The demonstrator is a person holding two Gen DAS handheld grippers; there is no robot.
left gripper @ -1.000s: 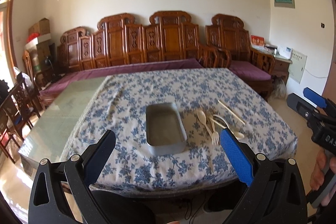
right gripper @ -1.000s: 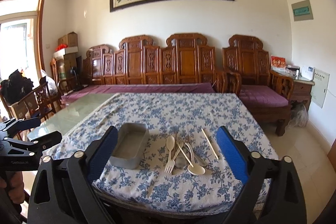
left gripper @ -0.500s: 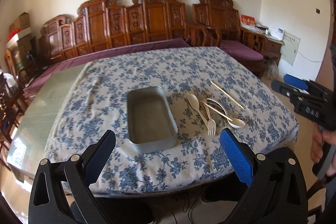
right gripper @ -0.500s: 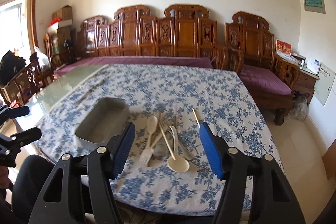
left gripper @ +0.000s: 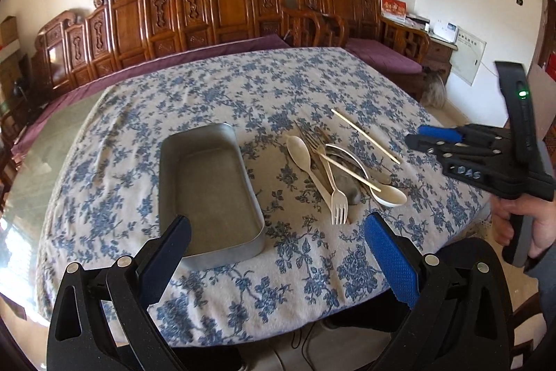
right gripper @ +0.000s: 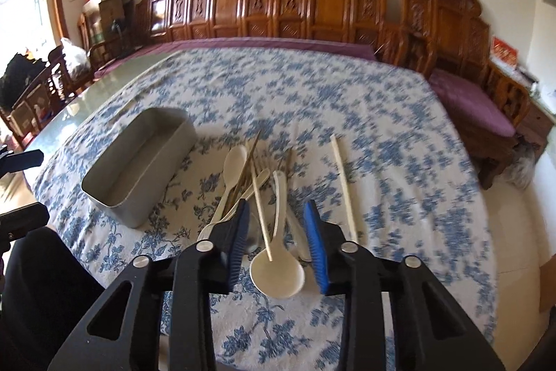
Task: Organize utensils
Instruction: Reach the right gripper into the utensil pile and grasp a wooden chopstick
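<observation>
Counter [left gripper: 222, 86] carries a blue-floral cloth. Grey metal tray [left gripper: 208, 193] sits near the front edge, toward the left side of the cloth, empty, long axis running front to back. Just right of the tray lies the utensil pile [left gripper: 333, 169]: cream spoon [left gripper: 300, 152] with its bowl pointing to the far edge, cream fork [left gripper: 337, 197] with tines toward the front edge, a second cream spoon [right gripper: 278, 273] with its bowl nearest the front edge, metal pieces underneath, one chopstick [right gripper: 262, 214] crossing on top and touching that bowl. Second chopstick [left gripper: 365, 136] lies alone, just right of the pile, apart from it.

Left claw [left gripper: 278, 249] hangs over the front edge, jaws wide apart, nothing between them; tray corner shows beside the left pad. Right claw [right gripper: 279, 242], held by a hand [left gripper: 535, 225], hovers over the front end of the pile, jaws closing. Front spoon's handle and the crossing chopstick sit between the blue pads [right gripper: 314, 242], but pads are not pressing on them. Right wrist view is motion-blurred. Carved wooden benches [left gripper: 222, 6] line the wall beyond the far edge.
</observation>
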